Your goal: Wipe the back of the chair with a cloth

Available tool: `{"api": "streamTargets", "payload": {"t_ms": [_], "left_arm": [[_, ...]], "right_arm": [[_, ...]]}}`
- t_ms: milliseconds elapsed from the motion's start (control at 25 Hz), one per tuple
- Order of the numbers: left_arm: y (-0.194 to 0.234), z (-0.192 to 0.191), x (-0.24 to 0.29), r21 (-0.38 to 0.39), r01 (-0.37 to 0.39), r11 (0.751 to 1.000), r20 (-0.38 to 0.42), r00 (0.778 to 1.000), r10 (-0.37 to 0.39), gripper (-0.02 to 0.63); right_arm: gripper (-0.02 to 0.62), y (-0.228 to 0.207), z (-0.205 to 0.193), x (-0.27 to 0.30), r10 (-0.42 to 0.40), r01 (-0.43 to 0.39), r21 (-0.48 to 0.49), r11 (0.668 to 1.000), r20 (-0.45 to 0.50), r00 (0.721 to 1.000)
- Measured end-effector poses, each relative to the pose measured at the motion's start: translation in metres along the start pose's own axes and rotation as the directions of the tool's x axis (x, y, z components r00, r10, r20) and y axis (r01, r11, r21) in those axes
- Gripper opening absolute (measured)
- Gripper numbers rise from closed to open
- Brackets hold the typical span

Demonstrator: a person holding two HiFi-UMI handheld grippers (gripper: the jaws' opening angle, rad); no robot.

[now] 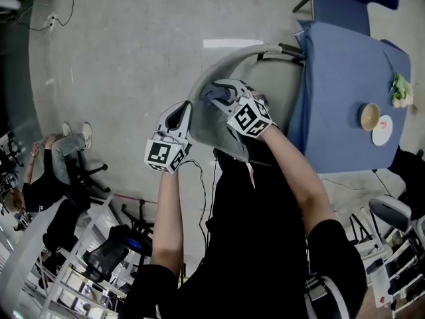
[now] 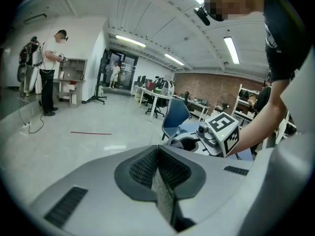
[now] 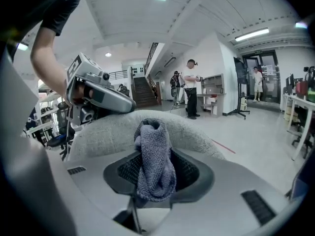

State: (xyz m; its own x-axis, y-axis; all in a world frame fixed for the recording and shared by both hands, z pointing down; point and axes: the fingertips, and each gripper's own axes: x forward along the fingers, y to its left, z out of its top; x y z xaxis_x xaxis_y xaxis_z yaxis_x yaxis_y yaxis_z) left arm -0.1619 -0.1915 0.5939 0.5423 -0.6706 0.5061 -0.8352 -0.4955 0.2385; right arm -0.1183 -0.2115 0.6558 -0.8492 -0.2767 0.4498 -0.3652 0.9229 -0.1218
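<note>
Cloth [image 3: 155, 154]: grey, pinched tight between my right gripper [image 3: 150, 181] jaws, its top touching the chair back [image 3: 98, 132] just ahead.
Left gripper [image 2: 158, 178]: my jaws pressed together, nothing between them; right gripper ahead.

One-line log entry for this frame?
left gripper: shut, empty, beside chair back | right gripper: shut on cloth | cloth: at chair back's top edge
</note>
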Motion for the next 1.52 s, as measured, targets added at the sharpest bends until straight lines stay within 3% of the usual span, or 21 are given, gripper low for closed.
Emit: {"api": "streamTargets", "payload": {"t_ms": [160,520,960,1520], "left_arm": [[0.000,0.000,0.000,0.019,0.003,1.000,0.000,1.000,-0.003,0.023],[0.001,-0.001,0.001,0.024,0.022,0.999,-0.001,1.000,-0.022,0.023],[0.002,-0.003,-0.001,0.035,0.027,0.999,0.011,1.000,-0.027,0.023],[0.002,-0.003,-0.003,0.020,0.015,1.000,0.019,1.000,-0.015,0.023]], "right_arm": [[0.164,-0.008,-0.006,0.003,0.000,0.000,-0.004,1.000,-0.001,1.000],[0.164,-0.048,-0.031,0.000,-0.097,0.099,0.052,0.994,-0.038,0.995],[0.160,-0.090,-0.065,-0.009,-0.232,0.243,0.162,0.956,-0.088,0.969],[0.149,-0.067,-0.067,0.005,-0.184,0.197,0.134,0.971,-0.101,0.978]]}}
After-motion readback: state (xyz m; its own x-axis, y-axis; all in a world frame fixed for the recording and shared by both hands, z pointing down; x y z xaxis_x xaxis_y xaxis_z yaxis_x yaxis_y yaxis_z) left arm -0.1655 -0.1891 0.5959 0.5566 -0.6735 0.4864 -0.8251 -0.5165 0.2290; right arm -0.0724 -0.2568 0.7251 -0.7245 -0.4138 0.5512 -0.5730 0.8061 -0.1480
